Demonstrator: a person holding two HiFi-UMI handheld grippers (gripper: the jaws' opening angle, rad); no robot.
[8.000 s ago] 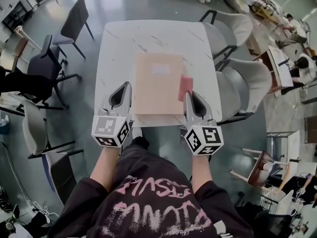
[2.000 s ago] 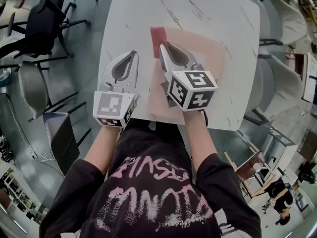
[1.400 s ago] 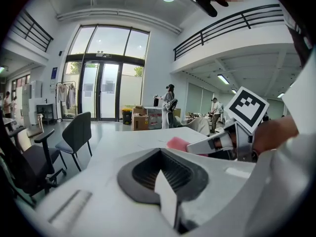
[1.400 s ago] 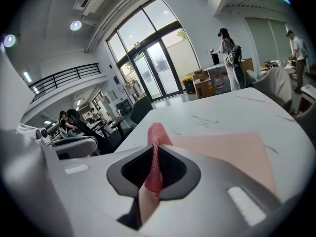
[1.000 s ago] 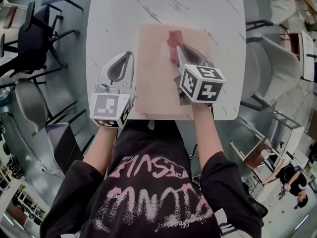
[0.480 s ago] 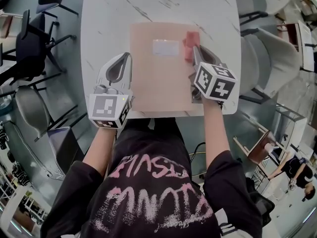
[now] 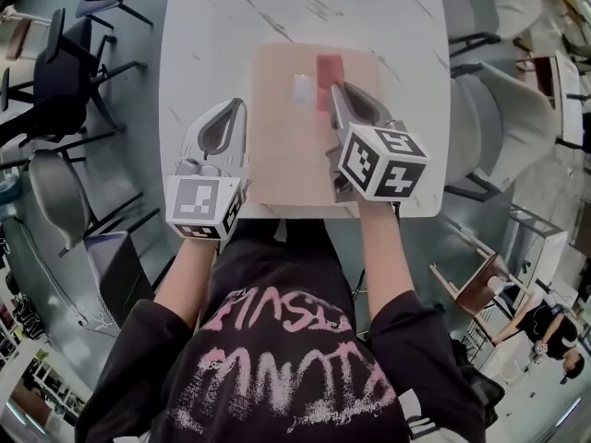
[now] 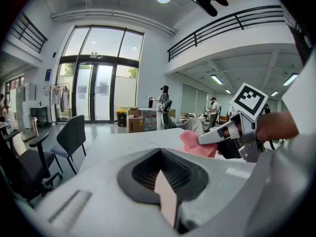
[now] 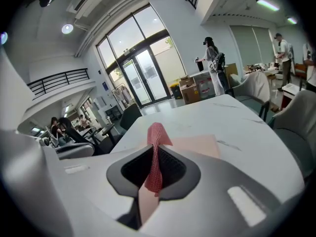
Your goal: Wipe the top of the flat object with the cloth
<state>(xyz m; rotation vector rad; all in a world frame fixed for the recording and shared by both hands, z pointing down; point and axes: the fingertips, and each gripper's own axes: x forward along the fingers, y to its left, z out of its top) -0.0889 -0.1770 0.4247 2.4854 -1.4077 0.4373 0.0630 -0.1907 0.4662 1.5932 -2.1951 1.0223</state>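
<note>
A flat tan board (image 7: pixel 286 146) with a white label lies on the white marble table (image 7: pixel 212 44). My right gripper (image 7: pixel 336 92) is shut on a pink cloth (image 7: pixel 329 68) and holds it on the board's far middle part, just right of the label. In the right gripper view the cloth (image 9: pixel 157 137) stands pinched between the jaws (image 9: pixel 154 152) with the board (image 9: pixel 197 144) beyond. My left gripper (image 7: pixel 233 111) is shut and holds nothing, at the board's left edge. The left gripper view shows its shut jaws (image 8: pixel 160 153), and the cloth (image 8: pixel 195 143) in the right gripper (image 8: pixel 217 135).
Grey padded chairs (image 7: pixel 503 109) stand along the table's right side. Dark office chairs (image 7: pixel 55 90) stand on the left. The near table edge is against the person's body. People stand far off in the hall (image 9: pixel 212 68).
My right gripper has slid the cloth left across the board, from near its right edge to beside the label. The left gripper has stayed in place.
</note>
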